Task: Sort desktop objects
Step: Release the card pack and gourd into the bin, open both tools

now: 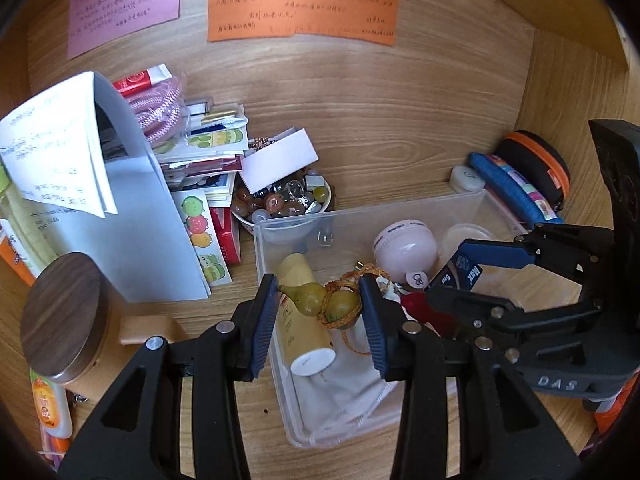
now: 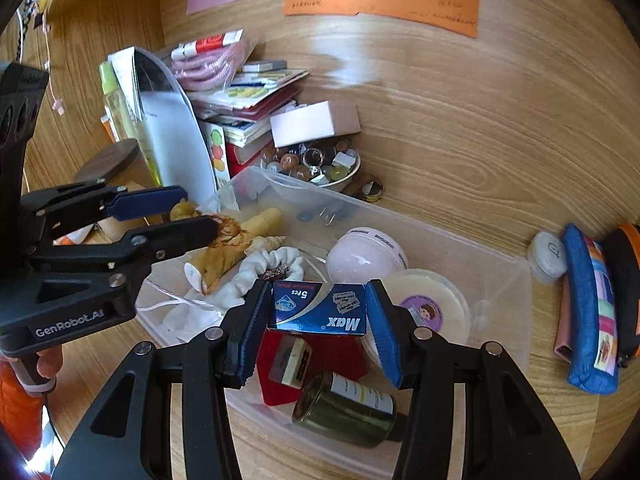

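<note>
Already the clear plastic bin [image 2: 500,276] holds much: a pink ball, a bottle, a cloth. Books and a bead bowl [image 1: 280,208] crowd its far-left rim; bare wood lies beyond. Above it, the right gripper [image 2: 318,312] clamps a blue razor-blade box [image 2: 318,310], and the left gripper [image 1: 320,300] pinches a small gourd charm [image 1: 324,300]. Seemingly 2 items remain unplaced.

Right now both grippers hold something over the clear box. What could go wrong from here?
1. The green gourd charm sits between the left gripper fingers only by its rounded ends, so it may slip or twist out.
2. Its orange cord hangs loose and might snag in the clear box.
3. The right gripper, holding the blue blade box, is close to the left one; they could collide.
</note>
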